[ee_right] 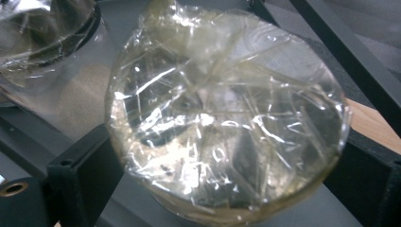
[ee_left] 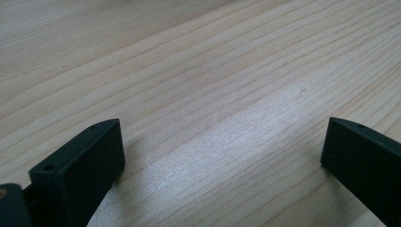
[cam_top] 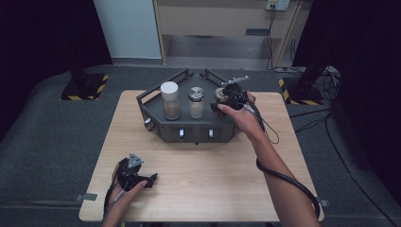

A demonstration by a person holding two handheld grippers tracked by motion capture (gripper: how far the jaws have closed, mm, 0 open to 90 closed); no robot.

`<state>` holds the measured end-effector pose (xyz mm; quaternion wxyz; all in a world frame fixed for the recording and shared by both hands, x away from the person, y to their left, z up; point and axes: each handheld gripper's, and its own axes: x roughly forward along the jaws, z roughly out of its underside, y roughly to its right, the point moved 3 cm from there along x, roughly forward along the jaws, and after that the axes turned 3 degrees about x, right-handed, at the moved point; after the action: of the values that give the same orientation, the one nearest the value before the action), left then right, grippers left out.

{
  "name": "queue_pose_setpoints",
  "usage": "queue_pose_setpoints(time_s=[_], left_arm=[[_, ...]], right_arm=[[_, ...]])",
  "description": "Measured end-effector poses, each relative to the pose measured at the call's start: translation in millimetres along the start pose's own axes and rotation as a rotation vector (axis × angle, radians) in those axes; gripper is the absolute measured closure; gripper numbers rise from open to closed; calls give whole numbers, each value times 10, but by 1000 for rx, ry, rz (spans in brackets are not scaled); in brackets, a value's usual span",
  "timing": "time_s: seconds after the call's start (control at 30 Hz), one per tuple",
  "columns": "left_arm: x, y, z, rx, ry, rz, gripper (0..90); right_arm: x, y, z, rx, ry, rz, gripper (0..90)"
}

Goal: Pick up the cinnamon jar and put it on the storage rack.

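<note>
A dark metal tray (cam_top: pixel 189 130) stands at the back of the wooden table (cam_top: pixel 203 179) and holds three jars. The rightmost jar (cam_top: pixel 220 94) has a top covered in crinkled clear film (ee_right: pixel 227 109). My right gripper (cam_top: pixel 223 102) reaches over that jar from the right. In the right gripper view its two black jaws flank the jar (ee_right: pixel 227 189), one on each side, and do not squeeze it: open. My left gripper (cam_top: pixel 151 179) rests on the table near the front left. Its jaws stand wide apart over bare wood (ee_left: pixel 222 156).
A white-lidded jar (cam_top: pixel 169 100) and a silver-lidded jar (cam_top: pixel 196 101) stand left of the wrapped jar, both part filled with sand-coloured grains. The silver-lidded jar (ee_right: pixel 42 38) is close beside my right gripper. The tray's raised rail (ee_right: pixel 350 52) runs behind the jar.
</note>
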<state>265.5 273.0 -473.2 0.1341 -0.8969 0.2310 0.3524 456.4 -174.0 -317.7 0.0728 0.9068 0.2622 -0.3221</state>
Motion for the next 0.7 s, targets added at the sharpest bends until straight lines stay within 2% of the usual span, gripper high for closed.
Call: queue_pose_setpoints(time_s=[0.23, 0.7], left_arm=[[0, 0, 0, 0, 0, 0, 0], [0, 0, 0, 0, 0, 0, 0]], right_arm=[[-46, -21, 36, -22, 26, -7, 41], [-131, -5, 71, -22, 37, -3, 31]])
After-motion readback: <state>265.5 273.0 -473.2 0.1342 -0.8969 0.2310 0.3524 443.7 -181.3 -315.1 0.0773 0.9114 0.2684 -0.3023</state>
